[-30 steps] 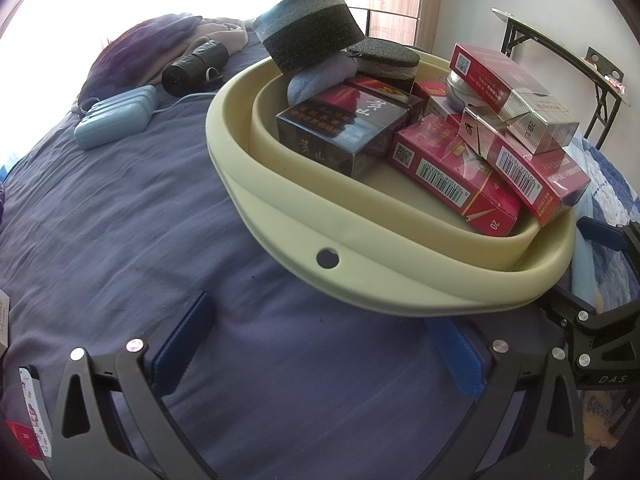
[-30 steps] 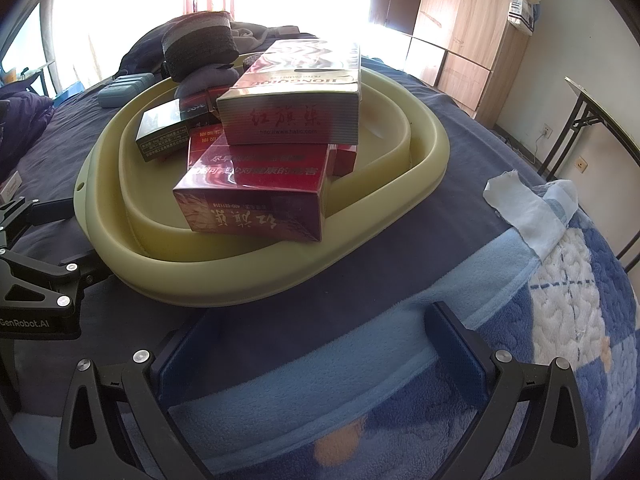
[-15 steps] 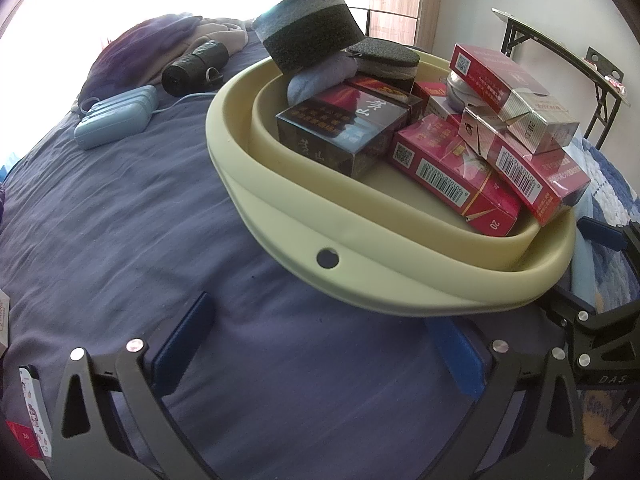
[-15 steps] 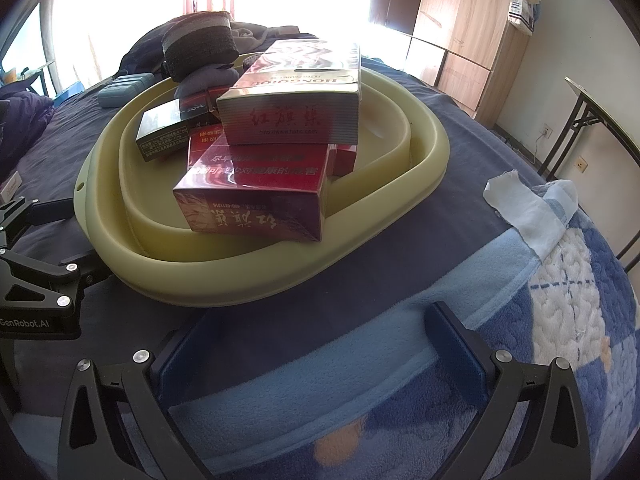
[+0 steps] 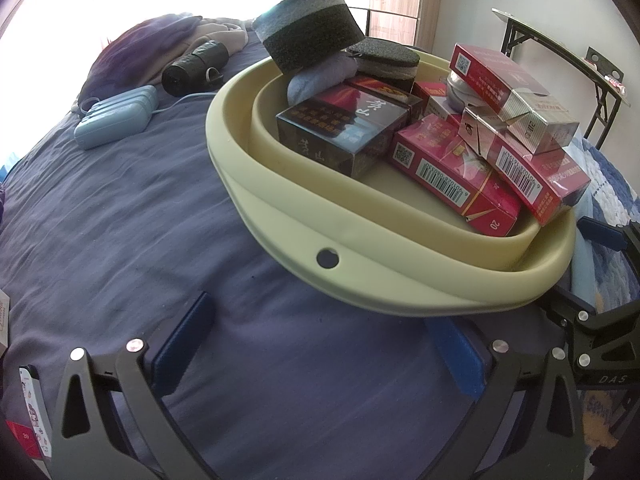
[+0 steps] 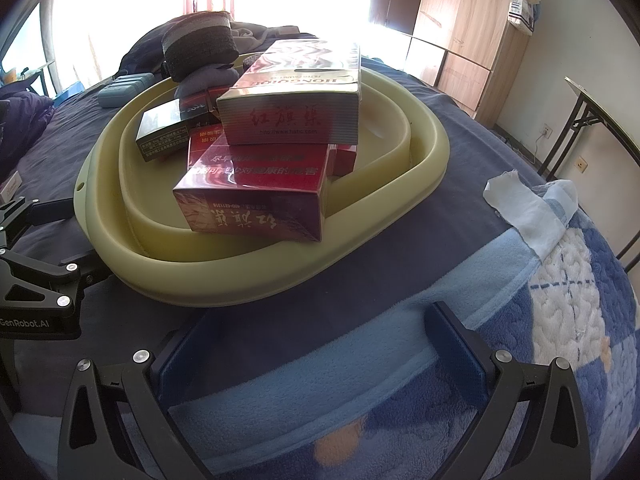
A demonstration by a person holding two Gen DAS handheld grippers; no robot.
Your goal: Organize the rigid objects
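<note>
Blue bedspread (image 5: 120,220), yellow basin (image 5: 280,216) of cigarette boxes (image 5: 452,168)

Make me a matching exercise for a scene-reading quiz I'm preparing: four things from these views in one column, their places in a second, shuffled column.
Things:
1. black-and-grey foam sponge
2. pale blue case
3. silver cigarette pack
4. white cloth

Places:
A. on the blue patterned blanket, right of the basin
B. propped at the far end of the yellow basin
C. on top of the stacked red packs
D. on the dark bedsheet, outside the basin, to its left

Pairs: 1-B, 2-D, 3-C, 4-A
</note>
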